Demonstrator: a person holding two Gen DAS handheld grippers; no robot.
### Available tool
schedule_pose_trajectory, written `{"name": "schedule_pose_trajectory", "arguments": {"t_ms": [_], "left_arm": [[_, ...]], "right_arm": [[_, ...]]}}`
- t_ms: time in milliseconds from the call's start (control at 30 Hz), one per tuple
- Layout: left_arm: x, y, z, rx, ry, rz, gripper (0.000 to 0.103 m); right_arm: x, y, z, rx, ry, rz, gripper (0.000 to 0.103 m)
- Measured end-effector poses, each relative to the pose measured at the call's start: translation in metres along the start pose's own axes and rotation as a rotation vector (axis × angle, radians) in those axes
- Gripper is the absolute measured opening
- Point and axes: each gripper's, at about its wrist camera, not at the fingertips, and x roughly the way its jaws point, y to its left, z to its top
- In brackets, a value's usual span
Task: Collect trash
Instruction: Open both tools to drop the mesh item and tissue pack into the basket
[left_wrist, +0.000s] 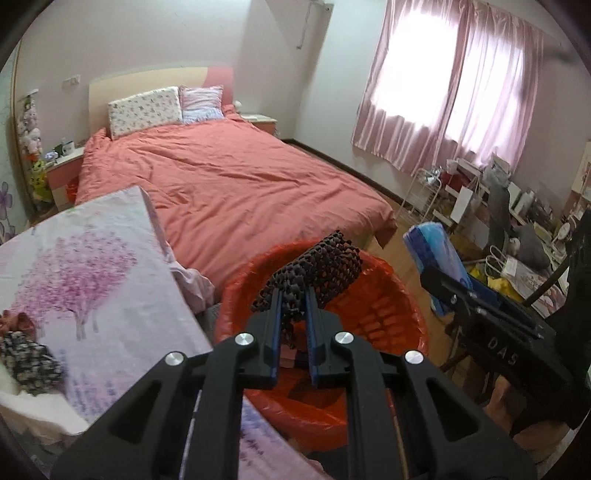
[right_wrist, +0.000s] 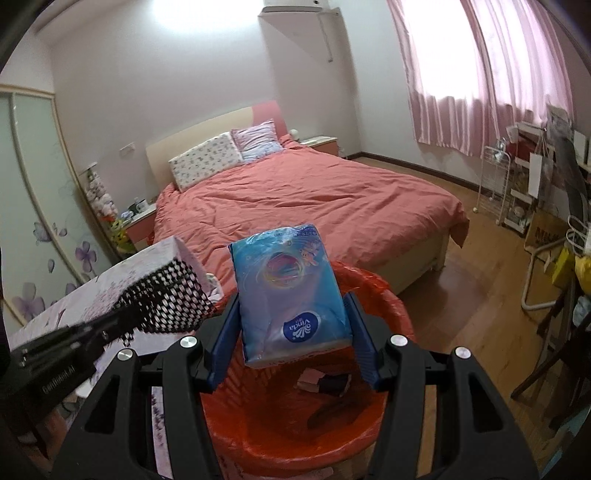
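My left gripper (left_wrist: 292, 295) pinches a black foam net (left_wrist: 314, 273) over the red-lined bin (right_wrist: 391, 306); my right gripper (right_wrist: 291, 332) clamps a blue tissue pack (right_wrist: 290, 288) above the same bin. A floral-covered table (left_wrist: 92, 280) presses against the bin's left rim, the bed (left_wrist: 236, 184) lies behind, and bare wood floor (right_wrist: 480, 295) opens to the right.

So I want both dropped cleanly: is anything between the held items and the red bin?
Nothing visible. The black mesh piece and blue tissue pack both hang over the open red bin, which holds only small scraps.
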Motion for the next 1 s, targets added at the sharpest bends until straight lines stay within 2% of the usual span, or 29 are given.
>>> {"name": "schedule_pose_trajectory", "arguments": {"t_ms": [67, 167, 433, 767, 1000], "left_arm": [[0.01, -0.002, -0.002, 0.0, 0.015, 0.007, 0.024], [0.021, 0.001, -0.007, 0.0, 0.038, 0.031, 0.037], [0.013, 0.025, -0.014, -0.027, 0.051, 0.1, 0.043], [-0.043, 0.052, -0.024, -0.026, -0.011, 0.169, 0.05], [-0.092, 0.092, -0.037, -0.071, -0.052, 0.244, 0.051]], "right_arm": [[0.005, -0.005, -0.001, 0.02, 0.008, 0.008, 0.058], [0.012, -0.008, -0.005, 0.025, 0.024, 0.016, 0.068], [0.011, -0.002, -0.013, 0.003, 0.052, 0.0, 0.07], [-0.006, 0.036, -0.011, -0.077, 0.046, 0.022, 0.07], [-0.018, 0.078, -0.02, -0.135, 0.057, 0.072, 0.07]]}}
